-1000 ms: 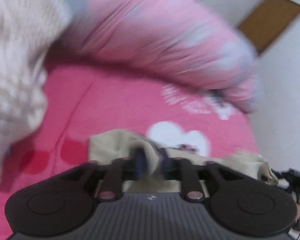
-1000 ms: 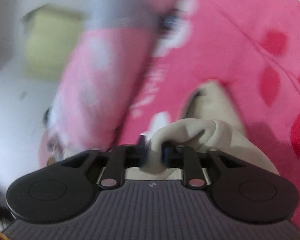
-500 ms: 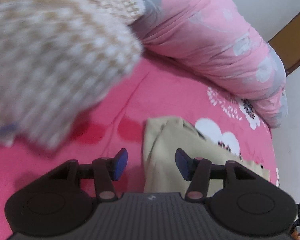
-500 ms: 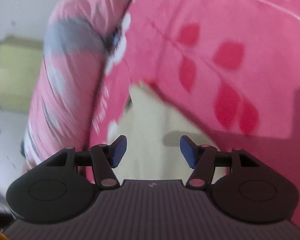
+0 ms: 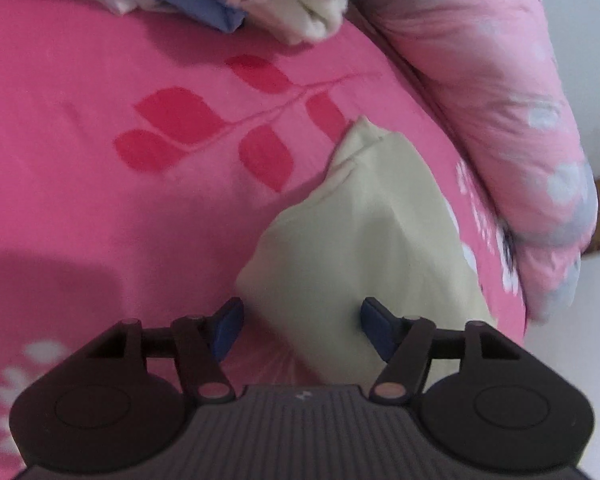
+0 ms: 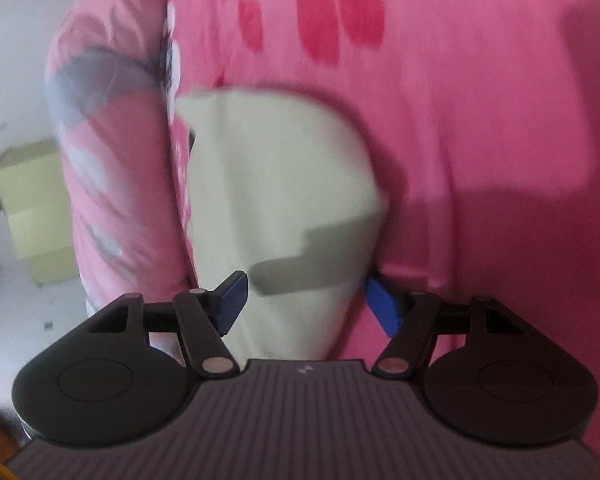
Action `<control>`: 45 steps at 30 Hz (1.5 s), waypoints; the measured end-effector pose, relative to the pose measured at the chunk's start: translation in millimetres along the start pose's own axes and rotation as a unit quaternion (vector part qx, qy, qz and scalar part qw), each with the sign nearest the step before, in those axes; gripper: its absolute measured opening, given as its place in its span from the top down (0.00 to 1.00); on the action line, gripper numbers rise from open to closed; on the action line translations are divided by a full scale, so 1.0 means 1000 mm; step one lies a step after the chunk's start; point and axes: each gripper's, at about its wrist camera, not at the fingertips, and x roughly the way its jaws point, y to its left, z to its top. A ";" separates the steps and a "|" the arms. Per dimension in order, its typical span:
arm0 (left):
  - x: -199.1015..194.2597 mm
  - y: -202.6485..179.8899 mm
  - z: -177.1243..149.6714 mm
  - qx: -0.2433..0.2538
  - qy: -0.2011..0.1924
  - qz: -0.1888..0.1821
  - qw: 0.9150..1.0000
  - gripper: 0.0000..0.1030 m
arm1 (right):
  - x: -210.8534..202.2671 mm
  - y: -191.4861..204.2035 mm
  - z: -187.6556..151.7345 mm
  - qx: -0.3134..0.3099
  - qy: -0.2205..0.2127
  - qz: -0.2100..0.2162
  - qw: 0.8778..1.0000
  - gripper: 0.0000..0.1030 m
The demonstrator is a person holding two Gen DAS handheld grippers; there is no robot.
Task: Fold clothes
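Left hand-held gripper (image 5: 302,328) hangs spread, its jaws just opened, over the near end of a folded beige garment (image 5: 364,232) on the pink bed (image 5: 100,184). The garment runs away from it; right hand-held gripper (image 6: 304,300), equally spread, straddles the other end.

Ahead of your jaws lies a plain cream garment (image 5: 364,232) on a hot-pink sheet (image 5: 100,184) printed with red leaves and white flowers. Beyond it, the quilt (image 5: 500,120) is paler pink with grey-white blooms.
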 end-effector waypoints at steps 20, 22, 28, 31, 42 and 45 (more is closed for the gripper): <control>-0.043 -0.044 -0.004 0.052 -0.120 0.028 0.991 0.85 | -0.025 0.048 -0.015 -0.100 -0.055 -0.014 0.993 0.83; -0.062 -0.038 -0.009 0.050 -0.117 0.029 0.991 0.85 | -0.038 0.050 -0.022 -0.102 -0.039 -0.018 0.994 0.83; -0.111 0.012 -0.049 0.038 -0.065 0.060 0.995 0.83 | -0.086 0.029 -0.053 -0.125 0.032 -0.072 0.989 0.81; -0.107 0.040 -0.059 0.038 -0.019 0.074 0.996 0.69 | -0.079 0.021 -0.048 -0.204 0.087 -0.153 0.963 0.66; -0.145 0.005 -0.033 0.209 -0.034 0.089 0.973 0.41 | -0.091 0.102 -0.003 -0.364 0.144 -0.207 0.897 0.44; -0.118 -0.021 -0.024 0.274 -0.003 0.081 0.958 0.29 | -0.067 0.126 0.004 -0.407 0.128 -0.196 0.883 0.44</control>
